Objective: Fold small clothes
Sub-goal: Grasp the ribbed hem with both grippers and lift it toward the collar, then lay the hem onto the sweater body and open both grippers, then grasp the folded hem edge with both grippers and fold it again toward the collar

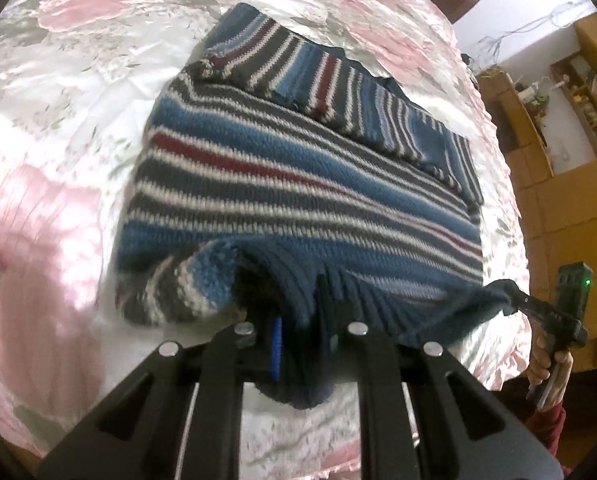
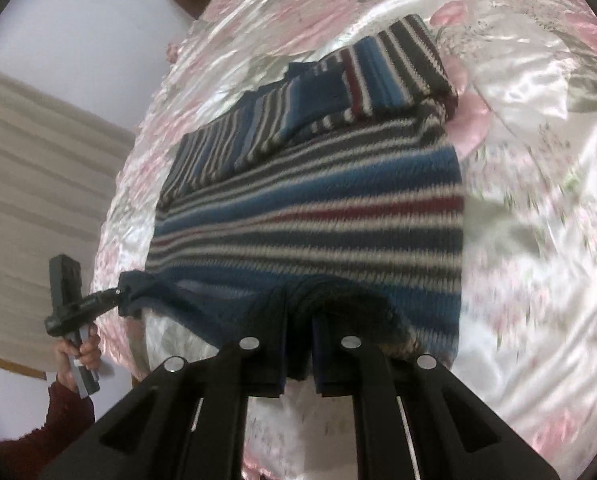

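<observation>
**Ana:** Fingers (image 1: 322,300) on the left gripper (image 1: 298,320) are clamped on the dark navy ribbed hem of the blue, grey, white and maroon striped knit sweater (image 1: 298,184). The right gripper (image 2: 300,336) is the same, pinched shut on that hem further along, and the fabric bunches up between its fingers (image 2: 276,320).

**Ben:** And where is the sweater lying?

**Ana:** On the shiny pink and white floral satin bedspread (image 1: 78,120), body spread flat. Both sleeves are already folded in, lying overlapped across the upper part. In the left wrist view the right gripper shows at the hem's far corner, a hand (image 1: 548,364) in a dark red sleeve behind it. In the right wrist view the left gripper shows at the other corner.

**Ben:** So how far along?

**Ana:** I'd judge about halfway. Sleeves look done. The hem is lifted slightly off the bed at both corners, which suits carrying it toward the collar end. That body fold is not yet made, and perhaps one more fold after it.
</observation>
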The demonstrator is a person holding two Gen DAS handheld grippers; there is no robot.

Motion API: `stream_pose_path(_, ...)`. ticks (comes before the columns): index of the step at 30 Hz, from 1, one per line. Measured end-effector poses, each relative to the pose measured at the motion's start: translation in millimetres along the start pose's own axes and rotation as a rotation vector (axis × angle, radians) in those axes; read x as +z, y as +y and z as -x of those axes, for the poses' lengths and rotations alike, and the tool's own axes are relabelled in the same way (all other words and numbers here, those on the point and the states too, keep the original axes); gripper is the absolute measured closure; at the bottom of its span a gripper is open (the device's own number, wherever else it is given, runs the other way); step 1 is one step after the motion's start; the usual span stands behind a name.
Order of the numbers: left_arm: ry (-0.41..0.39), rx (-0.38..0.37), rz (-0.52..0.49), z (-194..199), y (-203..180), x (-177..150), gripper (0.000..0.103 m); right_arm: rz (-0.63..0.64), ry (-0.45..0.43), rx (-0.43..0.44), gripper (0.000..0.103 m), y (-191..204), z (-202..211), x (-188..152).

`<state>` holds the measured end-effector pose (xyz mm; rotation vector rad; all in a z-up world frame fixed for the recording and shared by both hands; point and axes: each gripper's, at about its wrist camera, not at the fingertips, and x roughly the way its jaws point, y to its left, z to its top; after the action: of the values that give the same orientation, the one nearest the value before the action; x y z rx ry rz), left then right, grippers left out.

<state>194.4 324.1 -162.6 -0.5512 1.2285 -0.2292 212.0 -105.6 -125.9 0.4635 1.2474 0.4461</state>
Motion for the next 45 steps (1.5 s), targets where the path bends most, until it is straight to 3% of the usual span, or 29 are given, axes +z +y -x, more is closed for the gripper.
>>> stream_pose_path(10,0.068,0.017,0.042,-49,18,40,0.083,-0.076,0.065,-0.038,0.092,-32,-46,34)
stream_pose_path(16,0.09,-0.027,0.063,-47,23,44,0.076,-0.116,0.079,-0.01,0.089,-43,-52,37)
stream_pose_path(17,0.082,-0.04,0.064,-40,24,44,0.069,-0.114,0.079,-0.004,0.088,-43,-50,36)
stream_pose_path(18,0.071,-0.041,0.059,-34,24,44,0.054,-0.114,0.078,0.002,0.088,-44,-47,36)
stream_pose_path(20,0.013,-0.022,0.043,-12,26,44,0.04,-0.123,0.072,0.03,0.083,-45,-37,36)
stream_pose_path(22,-0.028,-0.005,0.037,6,29,45,0.038,-0.112,0.061,0.029,0.078,-41,-29,39)
stream_pose_path(23,-0.04,0.021,0.029,12,30,45,0.036,-0.095,0.056,0.012,0.063,-39,-24,40)
stream_pose_path(25,-0.07,0.091,-0.006,25,30,45,0.035,-0.063,-0.001,-0.064,0.041,-33,-7,43)
stream_pose_path(33,-0.081,0.151,-0.11,25,16,49,0.035,0.068,-0.004,-0.166,0.042,-7,6,48)
stream_pose_path(37,-0.06,0.176,-0.18,6,2,58,0.034,0.125,0.013,-0.173,0.041,2,-1,49)
stream_pose_path(41,-0.046,0.21,-0.254,-12,-10,73,0.034,0.161,0.034,-0.188,0.032,6,-14,56)
stream_pose_path(45,0.011,0.221,-0.344,-37,-24,82,0.033,0.181,0.066,-0.19,0.031,5,-27,60)
